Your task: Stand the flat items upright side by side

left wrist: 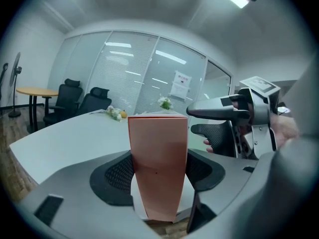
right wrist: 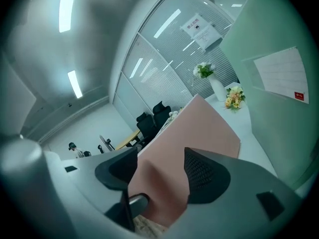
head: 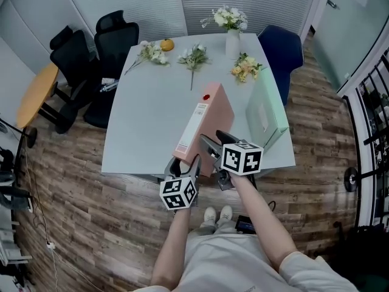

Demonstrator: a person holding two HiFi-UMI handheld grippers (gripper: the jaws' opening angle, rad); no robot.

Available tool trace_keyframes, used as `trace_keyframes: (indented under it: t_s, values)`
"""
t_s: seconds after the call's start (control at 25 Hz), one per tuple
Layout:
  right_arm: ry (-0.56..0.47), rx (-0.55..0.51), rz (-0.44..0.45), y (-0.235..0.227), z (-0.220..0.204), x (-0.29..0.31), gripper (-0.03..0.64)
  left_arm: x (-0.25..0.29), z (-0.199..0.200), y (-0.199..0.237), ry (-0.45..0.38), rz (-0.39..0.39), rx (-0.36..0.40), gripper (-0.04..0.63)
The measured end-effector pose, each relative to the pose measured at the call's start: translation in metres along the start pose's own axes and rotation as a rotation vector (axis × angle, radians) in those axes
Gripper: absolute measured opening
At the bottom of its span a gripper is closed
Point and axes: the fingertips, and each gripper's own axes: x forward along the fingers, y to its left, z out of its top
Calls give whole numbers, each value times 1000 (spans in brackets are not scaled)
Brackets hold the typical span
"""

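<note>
A pink binder (head: 203, 123) stands on edge on the pale table (head: 146, 120), its white spine label facing left and its near end at the table's front edge. My left gripper (head: 185, 163) is shut on that near end; in the left gripper view both pads press the pink binder (left wrist: 158, 163). My right gripper (head: 213, 146) is at the binder's near right corner, open, with the pink binder (right wrist: 199, 128) between its jaws (right wrist: 159, 171). A mint green binder (head: 265, 111) stands upright just right of the pink one, filling the right of the right gripper view (right wrist: 279, 83).
A vase of flowers (head: 232, 41), three loose flower bunches (head: 193, 56) and an orange (head: 166, 44) lie at the table's far end. Black office chairs (head: 115, 35) stand at the left, a blue chair (head: 282, 47) at the far right. A round wooden table (head: 36, 93) stands further left.
</note>
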Motion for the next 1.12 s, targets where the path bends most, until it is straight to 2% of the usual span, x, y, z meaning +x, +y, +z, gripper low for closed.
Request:
trace_keyframes:
  t_s: [0.2,0.4,0.64,1.12]
  values:
    - [-12,50,10,0,8,2,307,-1,0,-9,4,-14,58,305]
    - [4,61,5,-4,7,7,324,-2,-3,-24,16,-48,179,305]
    - [4,53,-2,-10,11,9,324,-5,-7,-39,17,-109,175,301]
    - [-13,49,-35,-30,19,5,324,-2,-12,-76,22,-199,309,298]
